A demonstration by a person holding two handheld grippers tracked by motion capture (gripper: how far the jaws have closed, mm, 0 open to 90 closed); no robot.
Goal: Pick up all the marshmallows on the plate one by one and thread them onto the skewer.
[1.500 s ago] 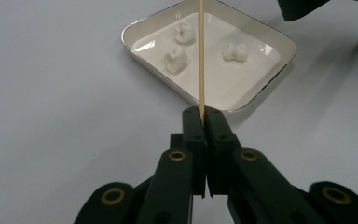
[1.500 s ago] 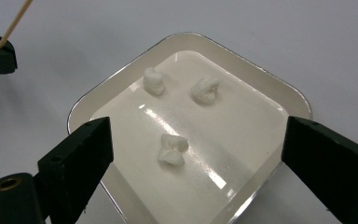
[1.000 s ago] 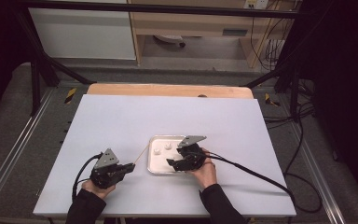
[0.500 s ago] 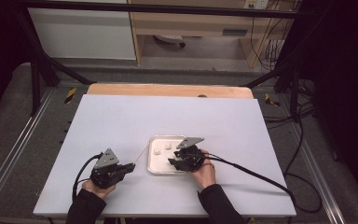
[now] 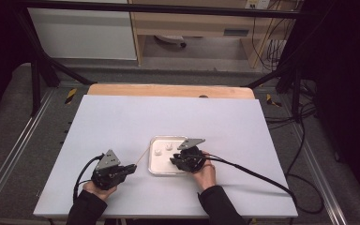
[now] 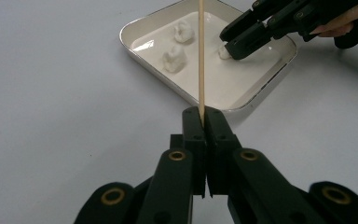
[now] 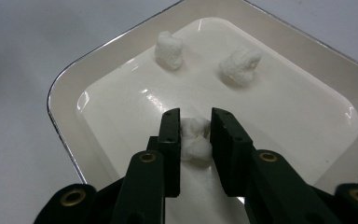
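A shallow white tray (image 5: 155,165) sits near the middle of the white table (image 5: 122,122) and holds three small white puffy pieces. Two of them, one piece (image 7: 169,49) and another piece (image 7: 240,63), lie loose toward the tray's far side, apart from each other. The third piece (image 7: 195,140) sits between the jaws of the right gripper (image 7: 195,122), which have just been closing and now pinch it on both sides above the tray floor. The left gripper (image 6: 204,116), just off the tray's left rim, has its jaws pressed together on a thin wooden skewer (image 6: 201,56) that slants out over the tray. The table lies bare and wide on the far side and to the left of the tray, well clear of its edges. The skewer's far tip runs out of the left gripper view, and the underside of the pinched piece is hidden by the jaws.
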